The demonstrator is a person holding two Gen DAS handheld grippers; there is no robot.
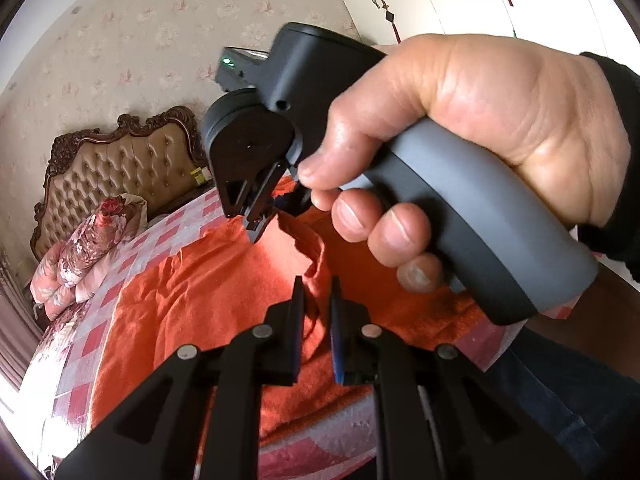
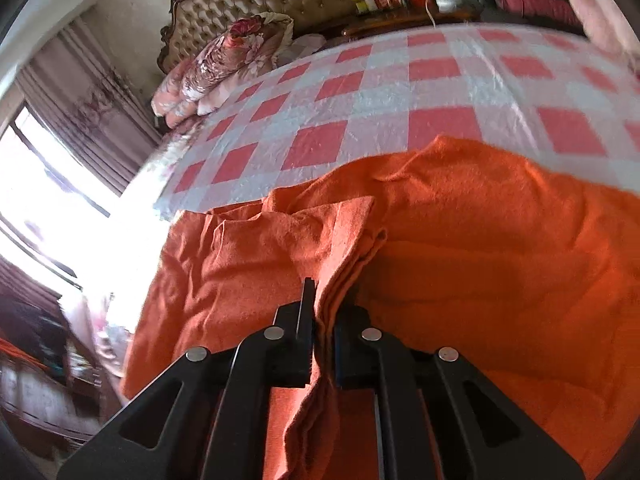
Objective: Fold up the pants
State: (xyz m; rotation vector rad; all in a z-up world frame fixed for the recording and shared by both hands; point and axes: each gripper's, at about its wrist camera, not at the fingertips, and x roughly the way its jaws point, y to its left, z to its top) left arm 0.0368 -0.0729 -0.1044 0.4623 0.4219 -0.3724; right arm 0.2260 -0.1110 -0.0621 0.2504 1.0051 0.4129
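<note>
From the left wrist, the left claw (image 1: 317, 292) stood nearly closed, its fingers pinching a raised ridge of the orange pants (image 1: 192, 296) spread on the checked bed (image 1: 100, 320) beneath. Ahead of it a hand (image 1: 472, 152) held the right claw (image 1: 256, 220) with its tip down on the same edge of cloth, though whether that tip gripped anything was hard to tell here.

From the right wrist, the right claw (image 2: 326, 300) was clamped on a bunched fold of the pants (image 2: 500, 240), with loose layers lying just beyond.

The step appeared to be lifting an edge to fold; next, both claws would need to carry it across together and lay it flat.
</note>
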